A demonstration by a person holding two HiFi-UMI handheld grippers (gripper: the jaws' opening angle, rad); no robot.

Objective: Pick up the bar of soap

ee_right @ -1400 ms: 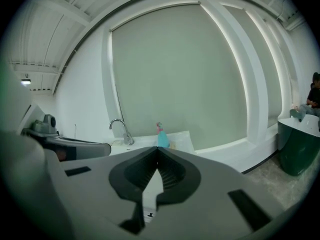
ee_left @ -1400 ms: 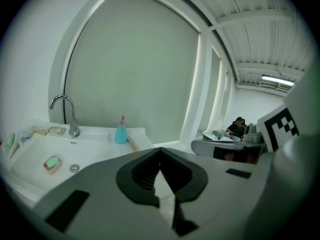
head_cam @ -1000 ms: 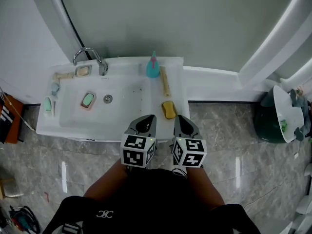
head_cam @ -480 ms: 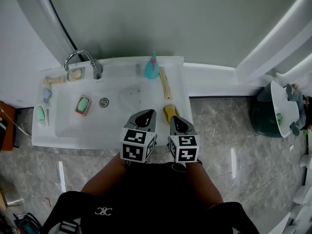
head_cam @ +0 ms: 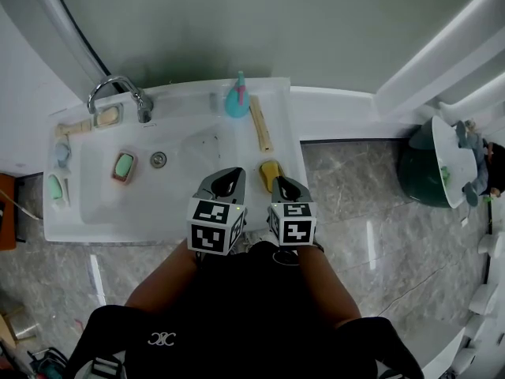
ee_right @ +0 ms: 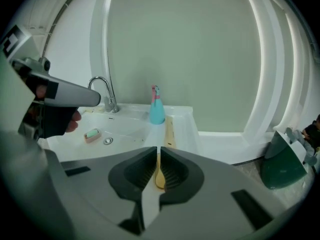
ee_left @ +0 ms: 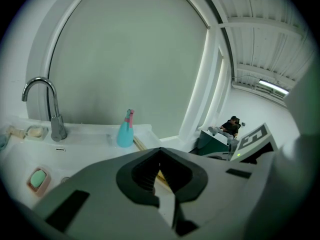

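A green bar of soap (head_cam: pixel 122 166) lies in a pink dish inside the white sink basin (head_cam: pixel 189 204); it also shows in the left gripper view (ee_left: pixel 37 179) and the right gripper view (ee_right: pixel 92 133). A yellow oval bar (head_cam: pixel 271 172) lies on the sink's right ledge, just beyond my right gripper (head_cam: pixel 284 183). That gripper is shut and empty, and the yellow bar (ee_right: pixel 159 176) shows past its jaws. My left gripper (head_cam: pixel 230 178) hovers over the sink's front edge, also shut and empty. Both are held side by side, well right of the green soap.
A chrome tap (head_cam: pixel 118 89) stands at the back left, with another soap dish (head_cam: pixel 106 117) beside it. A teal bottle (head_cam: pixel 235 101) and a wooden stick (head_cam: pixel 259 133) sit on the right ledge. A dark green bin (head_cam: pixel 430 168) stands on the marble floor to the right.
The head view has swung, so the sink now sits further left. Both grippers stay shut and have edged forward to the sink's front edge, the right one nearer the yellow bar.
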